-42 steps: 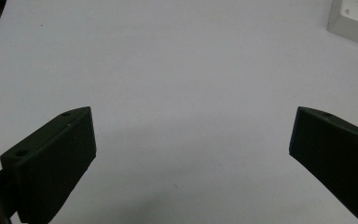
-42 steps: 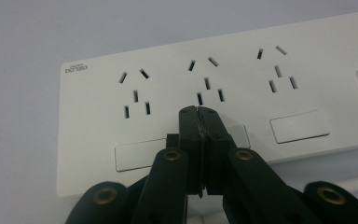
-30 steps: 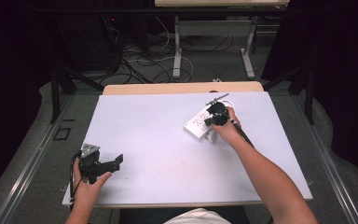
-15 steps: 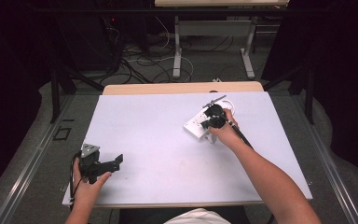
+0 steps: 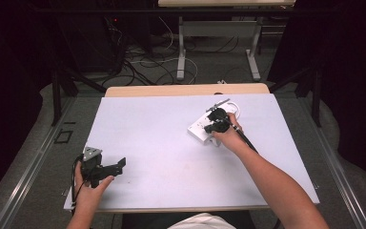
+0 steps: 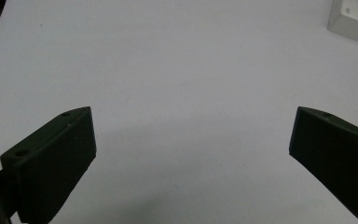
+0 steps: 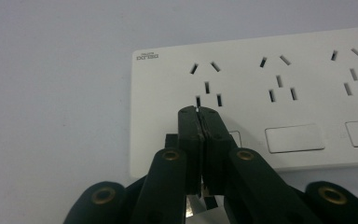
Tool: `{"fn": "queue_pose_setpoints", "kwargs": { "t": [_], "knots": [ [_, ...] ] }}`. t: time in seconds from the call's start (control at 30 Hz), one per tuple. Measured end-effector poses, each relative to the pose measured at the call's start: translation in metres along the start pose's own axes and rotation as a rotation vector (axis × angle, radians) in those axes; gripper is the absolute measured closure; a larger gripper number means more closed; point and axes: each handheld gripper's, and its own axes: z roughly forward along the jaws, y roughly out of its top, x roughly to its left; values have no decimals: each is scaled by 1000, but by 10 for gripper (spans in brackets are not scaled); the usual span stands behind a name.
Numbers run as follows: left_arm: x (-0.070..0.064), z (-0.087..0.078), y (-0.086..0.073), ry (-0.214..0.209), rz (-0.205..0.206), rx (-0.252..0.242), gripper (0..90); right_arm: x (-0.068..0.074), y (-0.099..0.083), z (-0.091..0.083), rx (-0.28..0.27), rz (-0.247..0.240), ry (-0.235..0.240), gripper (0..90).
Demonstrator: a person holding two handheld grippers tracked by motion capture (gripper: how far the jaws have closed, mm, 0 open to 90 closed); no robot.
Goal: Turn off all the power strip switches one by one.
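Note:
A white power strip (image 5: pixel 198 128) (image 7: pixel 279 74) lies flat on the right half of the white table (image 5: pixel 162 143). My right gripper (image 5: pixel 210 128) (image 7: pixel 199 112) is shut, its jaws pressed together with nothing between them. Its tips sit low over the strip's end socket, covering most of the first rocker switch (image 7: pixel 235 137). Two more switches (image 7: pixel 294 138) lie to the right. My left gripper (image 5: pixel 120 165) (image 6: pixel 193 126) is open wide near the table's front left corner, over bare table. A corner of the power strip (image 6: pixel 354 18) shows far off in the left gripper view.
The strip's white cable (image 5: pixel 233 106) loops behind the right hand. A wooden band (image 5: pixel 186 89) runs along the table's far edge. Beyond it are floor cables (image 5: pixel 147 59) and the legs of another table (image 5: pixel 182 52).
My right gripper has shifted slightly left and toward the person, settling over the strip's end socket and switch. The left gripper has not moved.

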Motion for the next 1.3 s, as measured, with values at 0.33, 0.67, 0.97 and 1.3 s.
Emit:
{"fn": "queue_pose_setpoints", "kwargs": {
  "t": [0.33, 0.67, 0.97, 1.3],
  "knots": [
    [0, 0, 0, 0, 1, 0, 4, 0, -1, 0, -4, -13, 0, 887],
    [0, 0, 0, 1, 0, 0, 4, 1, -2, 0, -7, -3, 1, 886],
    [0, 0, 0, 0, 1, -2, 4, 1, -4, 0, -22, -2, -4, 886],
    [0, 2, 1, 1, 4, 3, 4, 4, -8, 3, -36, -14, -13, 900]
  ]
}}
